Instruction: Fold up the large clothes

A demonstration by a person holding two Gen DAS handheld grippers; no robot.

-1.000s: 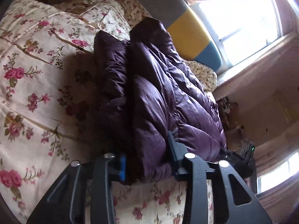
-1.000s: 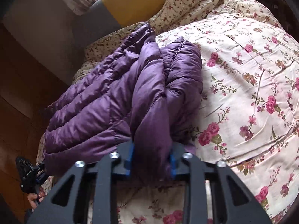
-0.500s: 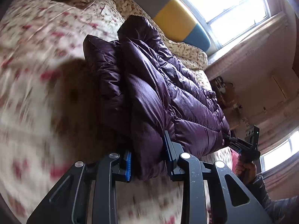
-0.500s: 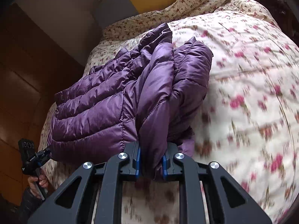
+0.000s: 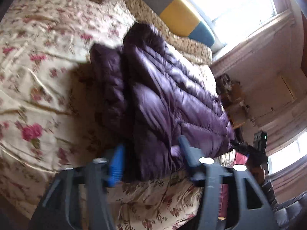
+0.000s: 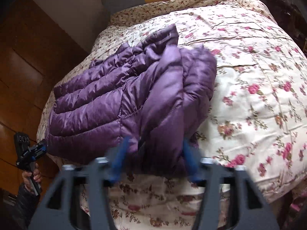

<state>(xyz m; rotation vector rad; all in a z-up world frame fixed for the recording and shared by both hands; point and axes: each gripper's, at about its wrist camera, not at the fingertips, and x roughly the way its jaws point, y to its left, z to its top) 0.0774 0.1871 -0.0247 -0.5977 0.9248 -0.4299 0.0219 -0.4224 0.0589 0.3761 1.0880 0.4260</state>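
The left tongs (image 5: 151, 157) have just been opening and stand spread around the near edge of the folded purple puffer jacket (image 5: 168, 99) on the floral bed (image 5: 38, 61), pads clear. The right tongs (image 6: 153, 157), just opened too, straddle its other near corner.

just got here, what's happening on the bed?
A person is folding a purple puffer jacket on a floral quilt, with a handheld gripper in each hand. The jacket lies folded into a thick bundle near the bed's edge. Both sets of tongs have just been opening: the left tongs and right tongs now stand spread around the jacket's near edge, with fabric between the pads but apparently no longer pinched. It looks like the fold was just set down and let go.
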